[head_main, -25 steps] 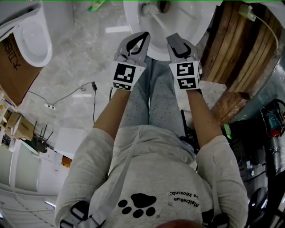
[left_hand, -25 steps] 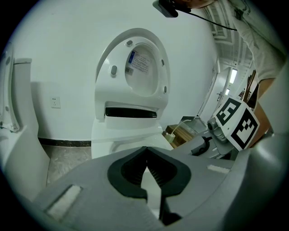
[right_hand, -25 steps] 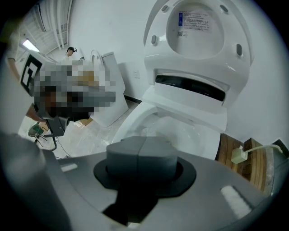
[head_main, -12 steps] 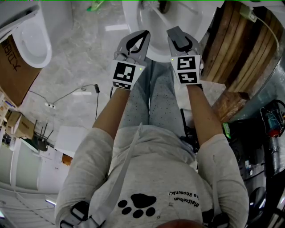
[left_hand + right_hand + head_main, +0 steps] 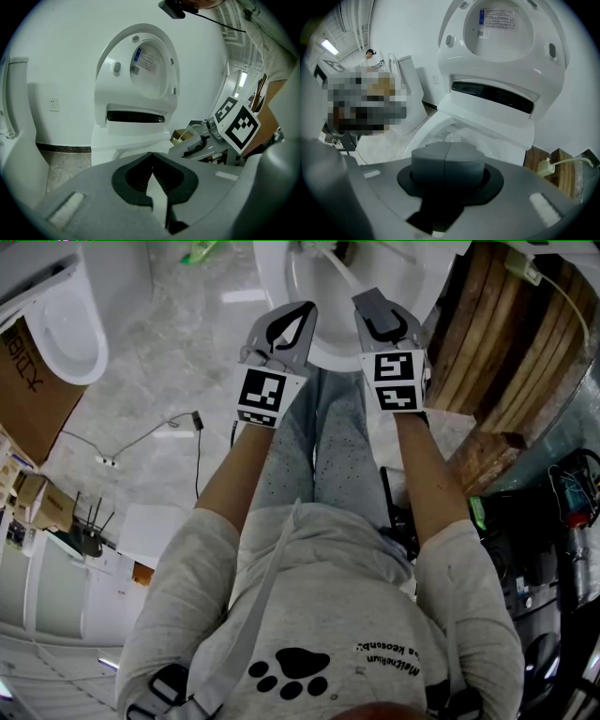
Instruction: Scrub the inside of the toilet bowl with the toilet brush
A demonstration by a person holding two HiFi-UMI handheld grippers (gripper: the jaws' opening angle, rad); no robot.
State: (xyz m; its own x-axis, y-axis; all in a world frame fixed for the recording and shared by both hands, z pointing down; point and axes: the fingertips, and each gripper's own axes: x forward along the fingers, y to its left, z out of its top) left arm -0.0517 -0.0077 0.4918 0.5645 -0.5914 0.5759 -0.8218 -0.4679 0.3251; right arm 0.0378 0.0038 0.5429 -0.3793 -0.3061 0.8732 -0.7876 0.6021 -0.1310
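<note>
Glossy, smooth white toilet bowl [image 5: 427, 277]. Smooth white plastic toilet brush [image 5: 337, 268]. Polished pale stone-look floor [image 5: 178, 362]. Rough brown wood planks [image 5: 497, 343]. Matt cardboard box [image 5: 33, 381]. Grey cloth sweatshirt [image 5: 328, 615]. Speckled grey cloth trousers [image 5: 333, 456].

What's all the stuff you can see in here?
toilet: one, white, lid up, top middle.
toilet brush: one, white, inside that bowl.
second toilet: one, white, upper left.
cardboard box: one, brown, far left.
wooden planks: a stack, brown, right of the toilet.
cable: one, black, on the grey floor.
left gripper: one, grey, shut, empty.
right gripper: one, grey, apparently shut on the brush handle.
</note>
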